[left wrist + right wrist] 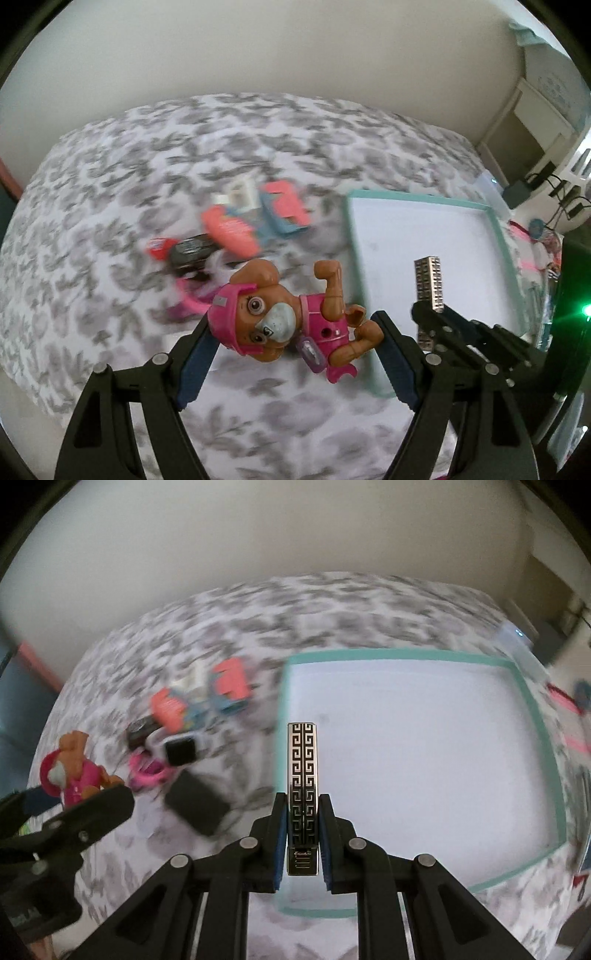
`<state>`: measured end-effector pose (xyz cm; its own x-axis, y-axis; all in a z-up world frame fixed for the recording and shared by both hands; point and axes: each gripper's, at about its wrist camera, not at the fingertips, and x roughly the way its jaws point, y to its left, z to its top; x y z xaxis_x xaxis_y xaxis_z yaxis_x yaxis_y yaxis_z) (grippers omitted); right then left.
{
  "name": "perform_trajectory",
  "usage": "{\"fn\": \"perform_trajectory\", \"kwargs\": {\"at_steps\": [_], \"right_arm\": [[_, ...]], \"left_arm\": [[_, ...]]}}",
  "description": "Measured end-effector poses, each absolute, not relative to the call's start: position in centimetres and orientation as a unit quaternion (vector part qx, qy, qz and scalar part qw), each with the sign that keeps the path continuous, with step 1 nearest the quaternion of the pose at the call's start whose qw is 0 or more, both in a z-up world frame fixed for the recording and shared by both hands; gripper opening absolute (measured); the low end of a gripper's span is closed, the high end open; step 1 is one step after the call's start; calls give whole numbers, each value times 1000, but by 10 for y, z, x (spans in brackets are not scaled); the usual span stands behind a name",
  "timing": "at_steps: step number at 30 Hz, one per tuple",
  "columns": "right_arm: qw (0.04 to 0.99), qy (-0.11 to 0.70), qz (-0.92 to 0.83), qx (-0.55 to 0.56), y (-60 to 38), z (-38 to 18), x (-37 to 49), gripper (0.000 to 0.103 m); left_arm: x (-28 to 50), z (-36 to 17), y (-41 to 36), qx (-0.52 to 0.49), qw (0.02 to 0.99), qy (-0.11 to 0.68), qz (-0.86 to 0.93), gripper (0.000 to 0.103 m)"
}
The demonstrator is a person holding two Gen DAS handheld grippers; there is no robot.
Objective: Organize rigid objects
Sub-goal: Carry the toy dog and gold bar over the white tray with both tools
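Left gripper [291,328], jaws wide, clamps one pink-suited toy pup figure [284,317] above the leaf-print bedspread [110,206]. Behind it, one blurred pile of small toys [236,229]; rightward, one empty teal-rimmed tray [535,709]. Right gripper [303,827], nearly closed, pinches one key-patterned metal lighter [303,771] over the tray.

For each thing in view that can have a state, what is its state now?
Left tongs: closed on the toy dog.
Toy dog: held in the air, lying sideways.
Right tongs: closed on the patterned lighter.
Patterned lighter: held upright, lifted.
Teal-rimmed tray: lying on the bed, nothing in it.
Pile of small objects: loose on the bed.
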<state>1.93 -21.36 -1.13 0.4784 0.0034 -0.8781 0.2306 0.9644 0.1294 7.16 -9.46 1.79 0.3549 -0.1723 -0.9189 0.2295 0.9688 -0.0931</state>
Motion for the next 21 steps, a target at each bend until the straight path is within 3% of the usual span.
{"fn": "perform_trajectory", "kwargs": {"at_steps": [21], "right_arm": [[824,524,-171,128,-341,-46,36,17]], "left_arm": [[112,-41,-209,20,801,579,-151,82]]}}
